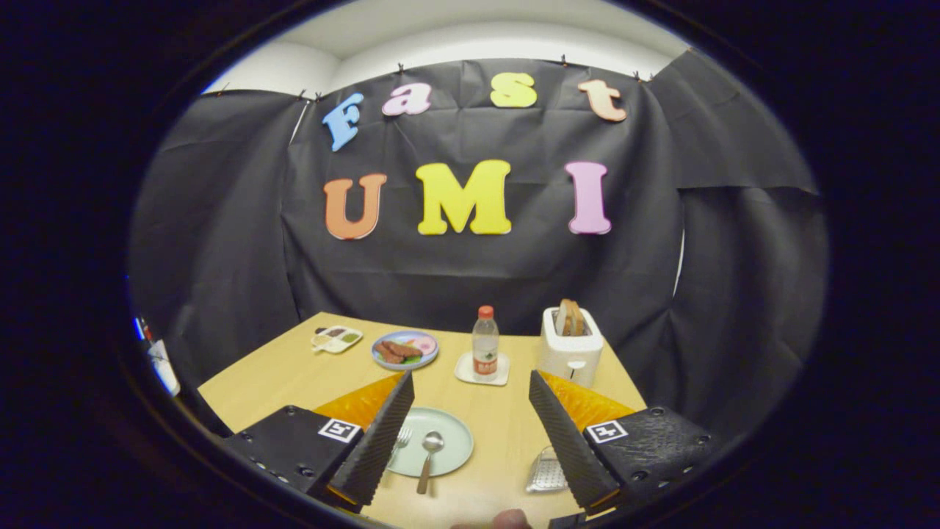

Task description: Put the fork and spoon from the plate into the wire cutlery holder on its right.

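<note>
A pale green plate [452, 433] lies on the wooden table between my two fingers, nearer the left one. On it rest a spoon [429, 455], bowl pointing away from me, and a fork [401, 438] whose tines peek out beside the left finger [378, 441]. The wire cutlery holder [546, 470] sits to the plate's right, partly hidden behind the right finger [569, 441]. My gripper [470, 386] hangs above the table, open wide, holding nothing.
Beyond the fingers stand a water bottle [485, 344] on a white coaster, a white toaster [570, 345] with bread in it, a blue plate of food [405, 350] and a small sauce dish [336, 339]. An orange mat [360, 404] lies under the plate.
</note>
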A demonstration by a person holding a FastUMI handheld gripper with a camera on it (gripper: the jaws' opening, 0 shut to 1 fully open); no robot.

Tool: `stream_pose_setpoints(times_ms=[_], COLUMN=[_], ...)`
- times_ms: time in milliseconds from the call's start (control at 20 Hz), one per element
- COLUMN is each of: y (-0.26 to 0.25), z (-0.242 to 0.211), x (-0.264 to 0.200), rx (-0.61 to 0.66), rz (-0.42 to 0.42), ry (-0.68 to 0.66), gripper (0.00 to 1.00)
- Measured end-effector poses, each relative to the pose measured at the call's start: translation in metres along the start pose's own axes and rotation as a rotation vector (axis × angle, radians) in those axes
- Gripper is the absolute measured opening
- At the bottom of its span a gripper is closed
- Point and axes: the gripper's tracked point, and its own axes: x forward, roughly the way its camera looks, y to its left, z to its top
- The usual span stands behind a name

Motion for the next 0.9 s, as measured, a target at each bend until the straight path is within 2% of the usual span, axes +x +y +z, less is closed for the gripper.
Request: stream_pose_setpoints(times_ms=[200,700,900], y=[0.029,0.054,0.06], z=[-0.055,-0.184,-0.211], x=[0.032,0.1,0.114], rx=[0.006,-0.034,-0.057], rz=[0.024,-0.026,-0.029], ry=[0.151,0.449,0.509], gripper=[0.95,0.95,0.84])
